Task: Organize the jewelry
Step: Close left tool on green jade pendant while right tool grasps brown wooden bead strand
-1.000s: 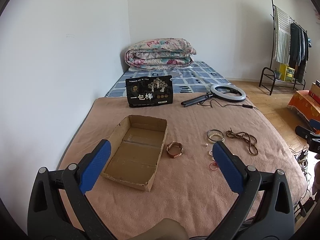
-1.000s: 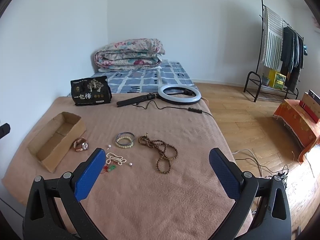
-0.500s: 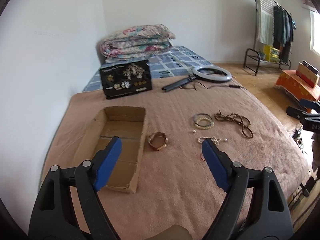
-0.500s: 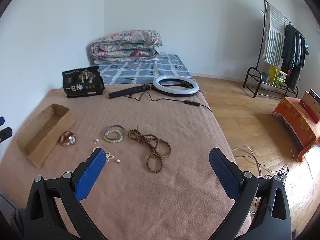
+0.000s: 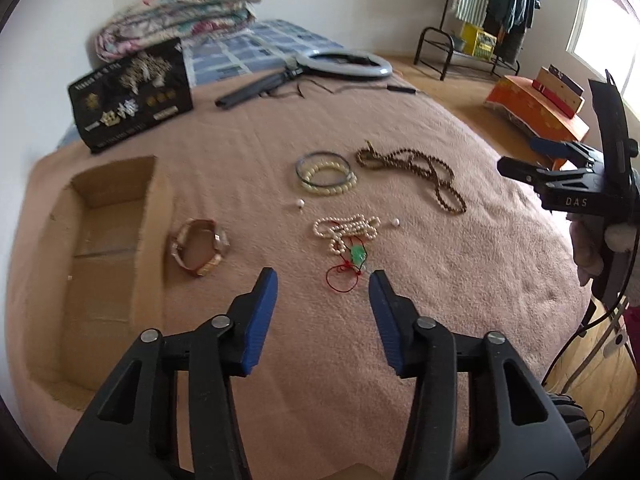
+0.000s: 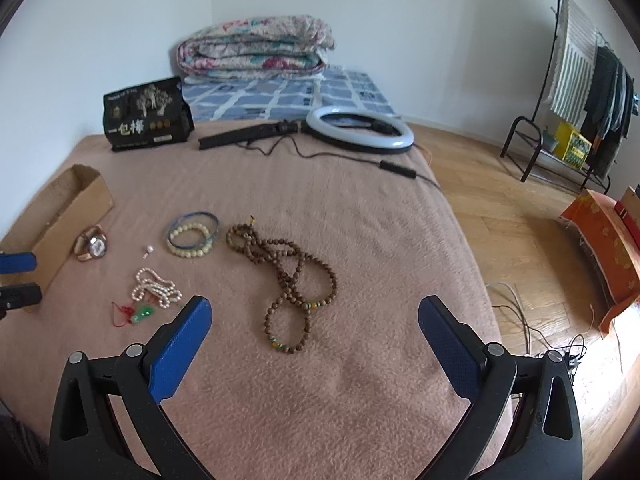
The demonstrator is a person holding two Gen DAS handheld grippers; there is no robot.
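Jewelry lies on a brown blanket (image 5: pixel 460 280). A red-cord green pendant (image 5: pixel 356 258) and a pearl necklace (image 5: pixel 346 230) lie just beyond my open, empty left gripper (image 5: pixel 323 280). A watch (image 5: pixel 199 246) sits beside an open cardboard box (image 5: pixel 106 232). Pale bead bracelets (image 5: pixel 326 174) and a brown bead necklace (image 5: pixel 420 178) lie farther off. My right gripper (image 6: pixel 314 310) is open and empty, just short of the brown bead necklace (image 6: pixel 288 276). The pendant (image 6: pixel 142 314), pearls (image 6: pixel 154 288), bracelets (image 6: pixel 192 234), watch (image 6: pixel 92 244) and box (image 6: pixel 60 212) are to its left.
A black printed bag (image 5: pixel 130 98), a ring light (image 5: pixel 346 64) with stand and cable, and a folded quilt (image 6: pixel 256 46) lie at the far end of the bed. Two loose pearls (image 5: pixel 300 203) sit among the jewelry. The bed edge and wooden floor (image 6: pixel 520 240) are to the right.
My left gripper has swung right and down toward the pendant and pearls, and its jaws have narrowed. My right gripper has moved closer to the brown bead necklace.
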